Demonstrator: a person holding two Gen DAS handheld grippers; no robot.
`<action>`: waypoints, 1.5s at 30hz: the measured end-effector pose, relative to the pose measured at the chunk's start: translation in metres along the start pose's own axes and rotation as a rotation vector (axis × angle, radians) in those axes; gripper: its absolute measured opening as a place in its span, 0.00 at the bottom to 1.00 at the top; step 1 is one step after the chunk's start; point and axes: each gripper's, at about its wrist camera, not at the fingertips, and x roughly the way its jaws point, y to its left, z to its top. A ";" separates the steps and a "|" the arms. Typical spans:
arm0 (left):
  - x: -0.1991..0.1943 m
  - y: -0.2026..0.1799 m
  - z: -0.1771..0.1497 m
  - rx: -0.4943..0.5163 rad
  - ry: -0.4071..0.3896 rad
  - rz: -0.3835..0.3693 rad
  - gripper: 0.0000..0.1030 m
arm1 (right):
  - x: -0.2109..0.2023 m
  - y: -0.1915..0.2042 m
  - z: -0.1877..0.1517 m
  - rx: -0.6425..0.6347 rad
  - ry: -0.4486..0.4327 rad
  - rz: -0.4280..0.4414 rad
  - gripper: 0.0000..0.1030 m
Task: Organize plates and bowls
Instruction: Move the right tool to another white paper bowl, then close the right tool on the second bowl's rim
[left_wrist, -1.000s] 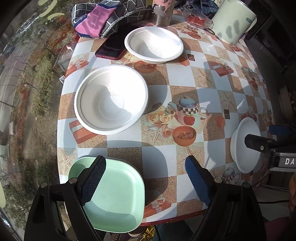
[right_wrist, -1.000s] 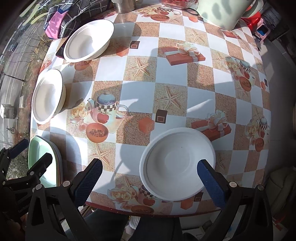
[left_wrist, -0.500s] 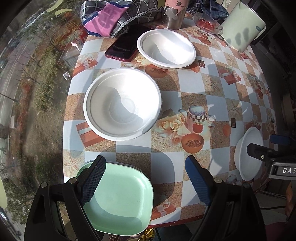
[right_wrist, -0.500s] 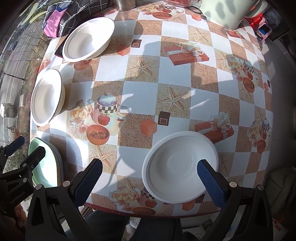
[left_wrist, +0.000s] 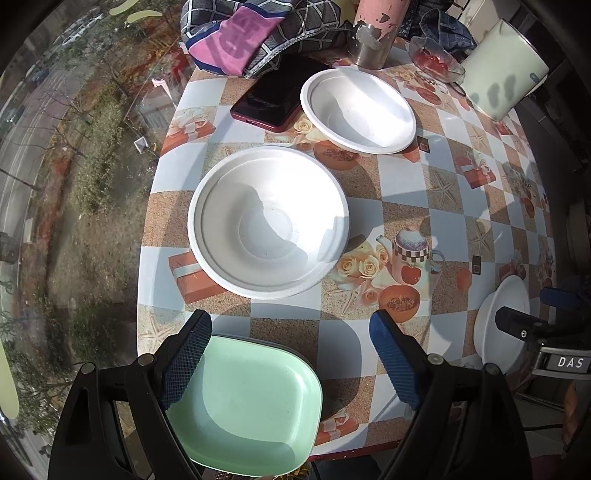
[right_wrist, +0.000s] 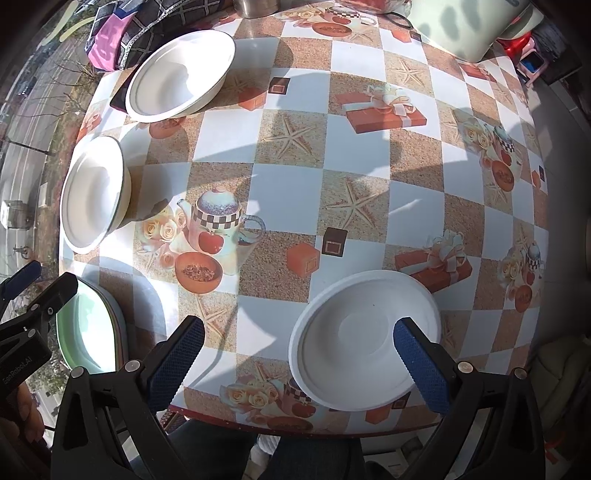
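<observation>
Three white bowls and a mint green plate lie on a patterned table. In the left wrist view, my open left gripper (left_wrist: 291, 354) hovers above the green plate (left_wrist: 251, 410) at the near left edge, with a white bowl (left_wrist: 267, 221) just beyond and another (left_wrist: 358, 109) farther back. In the right wrist view, my open right gripper (right_wrist: 299, 354) hangs over the near edge, its right finger above the rim of a third white bowl (right_wrist: 364, 339). The green plate (right_wrist: 86, 328) and the other bowls (right_wrist: 94, 192) (right_wrist: 181, 75) lie at left.
A dark red phone (left_wrist: 279, 98) lies by the far bowl. Folded checked cloth (left_wrist: 258, 29), a pink metal tumbler (left_wrist: 375, 33), a glass dish (left_wrist: 436, 62) and a pale green container (left_wrist: 504, 70) stand at the back. The table edge (right_wrist: 295, 424) runs close below the grippers.
The left gripper has moved forward and left, so the middle bowl and green plate sit more central. The right gripper has edged forward towards the near bowl. Both stay open.
</observation>
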 end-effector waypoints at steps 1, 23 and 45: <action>0.000 0.002 0.001 -0.006 0.000 0.000 0.87 | 0.000 0.001 0.001 -0.001 0.001 0.000 1.00; 0.017 0.060 0.037 -0.162 0.019 0.027 0.87 | 0.008 0.056 0.050 -0.101 0.006 0.020 1.00; 0.083 0.092 0.067 -0.148 0.126 0.094 0.87 | 0.063 0.134 0.112 -0.161 0.046 0.058 1.00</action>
